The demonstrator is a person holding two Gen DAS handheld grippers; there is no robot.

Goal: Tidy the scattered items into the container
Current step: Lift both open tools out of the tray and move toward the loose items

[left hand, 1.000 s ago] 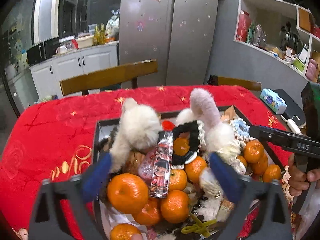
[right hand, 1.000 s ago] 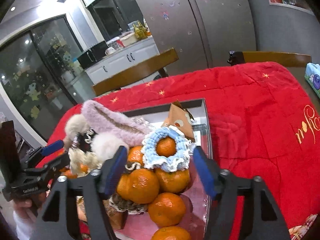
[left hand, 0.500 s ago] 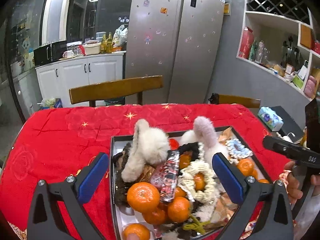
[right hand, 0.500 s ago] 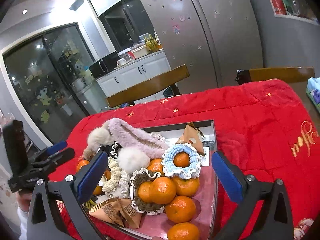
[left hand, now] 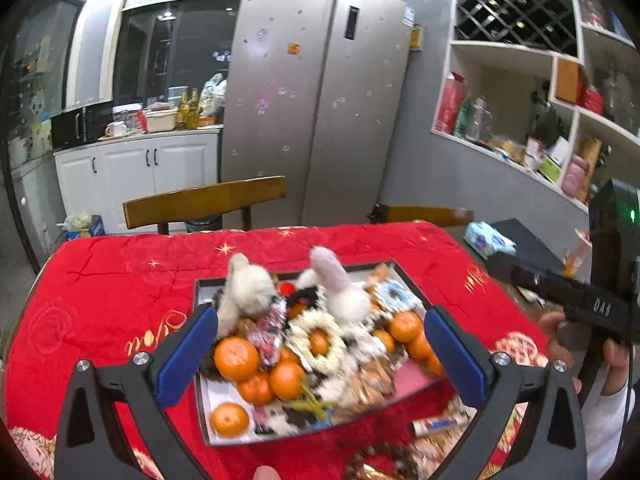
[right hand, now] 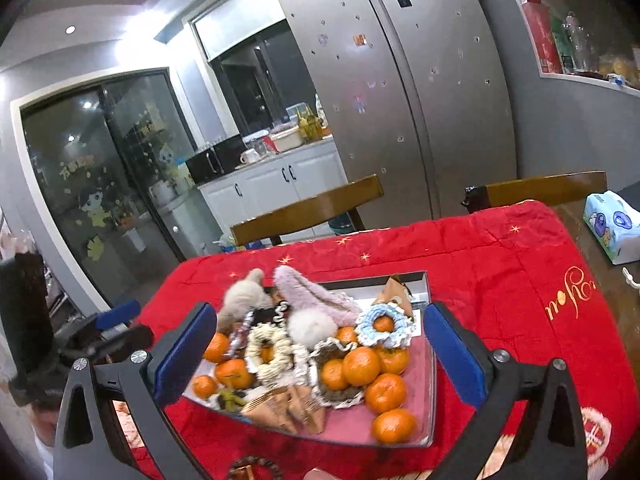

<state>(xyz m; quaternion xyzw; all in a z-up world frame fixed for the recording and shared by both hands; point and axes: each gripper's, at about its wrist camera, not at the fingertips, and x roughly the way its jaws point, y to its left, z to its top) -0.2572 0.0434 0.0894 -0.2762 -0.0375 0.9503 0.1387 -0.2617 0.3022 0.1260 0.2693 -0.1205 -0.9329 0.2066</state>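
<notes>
Left wrist view: the left gripper (left hand: 320, 354) is hanging wide open, gripping nothing, with the heaped container (left hand: 404, 276) lying just ahead between its fingers. Right wrist view: the right gripper (right hand: 316, 352) is gaping equally wide, empty, framing the same container (right hand: 428, 316) of tangerines (right hand: 361, 365).

The left gripper (left hand: 320, 350) has two black, angular arms with triangular cut-outs, silver round screws at the joints, and blue pads on the fingers (left hand: 188, 350). The right gripper (right hand: 320, 350) is built the same way. Seen from the left wrist, its black body bears white lettering, perhaps "DAS", and a green light. The right hand (left hand: 582, 346) shows bare skin and a white sleeve.
</notes>
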